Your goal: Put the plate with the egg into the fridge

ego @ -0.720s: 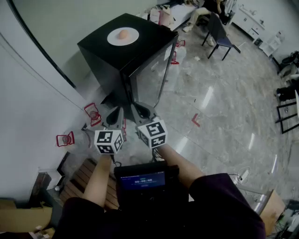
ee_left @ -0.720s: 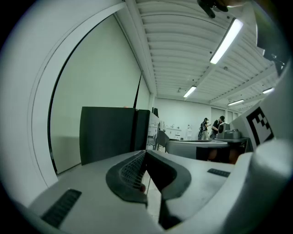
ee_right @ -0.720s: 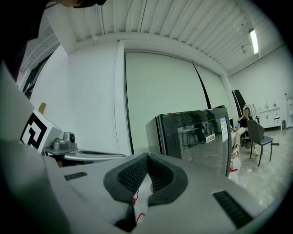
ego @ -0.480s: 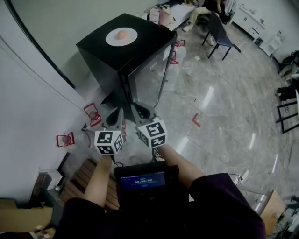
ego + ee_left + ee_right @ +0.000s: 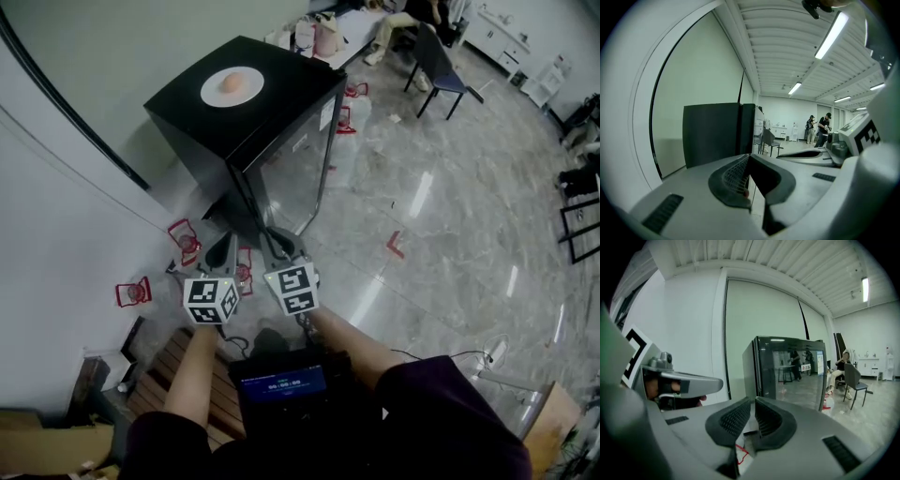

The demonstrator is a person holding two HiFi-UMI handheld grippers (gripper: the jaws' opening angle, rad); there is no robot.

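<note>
You are holding the left claw [image 5: 223, 246] and the right claw [image 5: 279, 242] side by side, both closed together on nothing, with the plate [image 5: 232, 86] and its egg [image 5: 231, 82] sitting atop the black fridge [image 5: 246, 122] well ahead of them, so I judge you should be stepping closer and parting one claw for the glass door [image 5: 295, 173].

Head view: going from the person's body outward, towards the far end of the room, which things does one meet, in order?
Black device with blue-lit screen → left claw and right claw, side by side → black fridge with glass door → round white plate with brownish egg → dark chair.
</note>
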